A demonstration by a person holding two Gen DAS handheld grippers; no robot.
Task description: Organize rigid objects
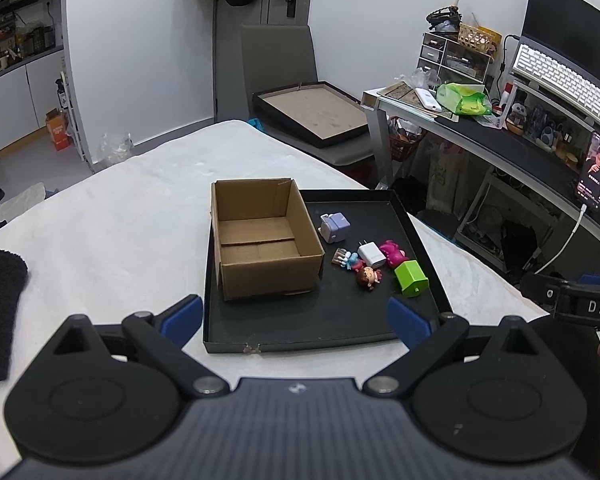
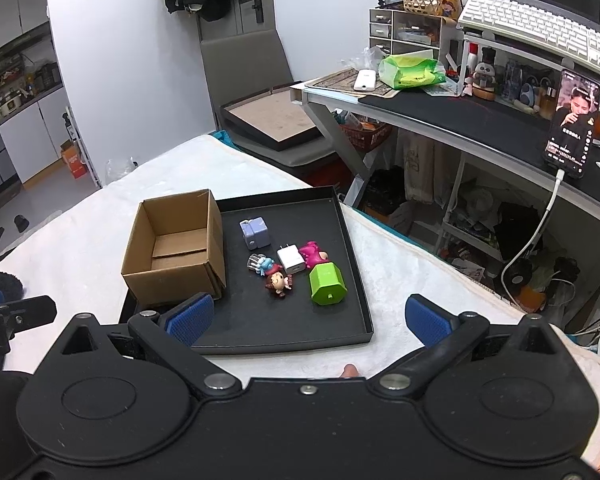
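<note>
A black tray (image 1: 300, 336) (image 2: 284, 340) lies on a white-covered table. An open, empty cardboard box (image 1: 260, 236) (image 2: 176, 248) stands in its left half. To the right lie a lilac cube (image 1: 335, 227) (image 2: 252, 233), a white charger (image 1: 371, 255) (image 2: 290, 261), a pink toy (image 1: 393, 251) (image 2: 313, 254), a green house-shaped block (image 1: 410, 277) (image 2: 326, 282), a brown-haired doll figure (image 1: 369, 276) (image 2: 278, 282) and a small blue figure (image 1: 346, 259) (image 2: 260, 264). My left gripper (image 1: 296, 316) is open and empty before the tray's near edge. My right gripper (image 2: 308, 318) is open and empty over the tray's near right corner.
A grey chair (image 1: 284, 64) carrying a second shallow tray (image 1: 316, 112) stands behind the table. A cluttered desk (image 2: 480, 120) with keyboard, phone and green bag stands to the right. A black cloth (image 1: 0, 304) lies at the table's left.
</note>
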